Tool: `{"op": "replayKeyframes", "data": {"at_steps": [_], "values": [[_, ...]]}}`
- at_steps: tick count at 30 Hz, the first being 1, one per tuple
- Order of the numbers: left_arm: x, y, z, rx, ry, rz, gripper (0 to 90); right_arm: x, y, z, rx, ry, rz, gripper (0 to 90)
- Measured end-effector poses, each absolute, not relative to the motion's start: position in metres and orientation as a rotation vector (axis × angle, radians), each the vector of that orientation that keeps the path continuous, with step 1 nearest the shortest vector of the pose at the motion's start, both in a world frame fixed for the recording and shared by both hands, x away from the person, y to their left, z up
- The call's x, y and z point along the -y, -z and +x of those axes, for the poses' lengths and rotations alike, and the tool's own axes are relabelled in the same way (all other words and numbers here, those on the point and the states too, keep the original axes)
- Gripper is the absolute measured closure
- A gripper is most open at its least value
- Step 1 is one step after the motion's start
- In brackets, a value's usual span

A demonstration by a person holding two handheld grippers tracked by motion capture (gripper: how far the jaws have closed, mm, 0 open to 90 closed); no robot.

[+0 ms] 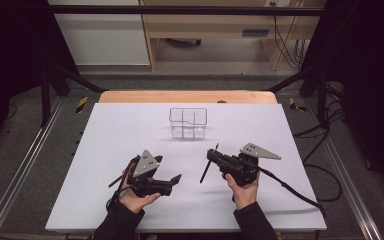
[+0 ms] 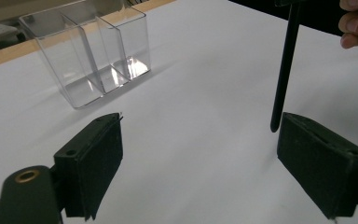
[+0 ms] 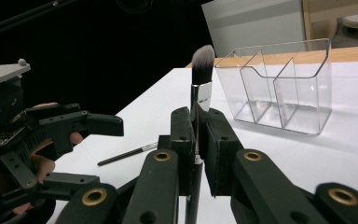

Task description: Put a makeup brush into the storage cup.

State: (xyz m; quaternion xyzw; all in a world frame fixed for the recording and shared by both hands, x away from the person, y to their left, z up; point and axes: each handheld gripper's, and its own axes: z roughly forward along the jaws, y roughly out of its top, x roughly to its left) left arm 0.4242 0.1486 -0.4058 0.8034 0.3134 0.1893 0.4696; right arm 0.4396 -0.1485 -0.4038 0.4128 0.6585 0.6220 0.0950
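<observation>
- Your right gripper [image 3: 196, 140] has its jaws clamped on the makeup brush [image 3: 200, 79]; in the right gripper view the grey-tipped bristles stand above the jaws and the black handle runs down between them.
- In the high view the brush [image 1: 208, 167] hangs tilted from that gripper [image 1: 215, 157], its handle slanting down toward you and to the left, the lower tip near the white table [image 1: 130, 125] but, as far as I can judge, not resting on it.
- The clear organizer [image 1: 188, 122] stands upright, well apart from the brush and straight ahead of it, toward the far edge; its compartments [image 3: 279, 88] are open at the top.
- So the move turns on this: the brush's long axis is tilted, the compartments open upward, and your right hand [image 1: 242, 187] is the one holding it.
- Your left gripper [image 1: 172, 181] has its jaws wide apart and holds nothing.
- A second thin brush [image 3: 128, 154] lies flat on the table by your left hand [image 1: 132, 197].
</observation>
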Motion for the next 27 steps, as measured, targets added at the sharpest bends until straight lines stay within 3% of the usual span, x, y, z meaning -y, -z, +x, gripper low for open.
{"op": "replayKeyframes", "data": {"at_steps": [27], "values": [[-0.214, 0.412, 0.431, -0.900, -0.522, 1.945, 6.5, 0.141, 0.380, 0.469, -1.898, -1.766, 1.191, 83.7]]}}
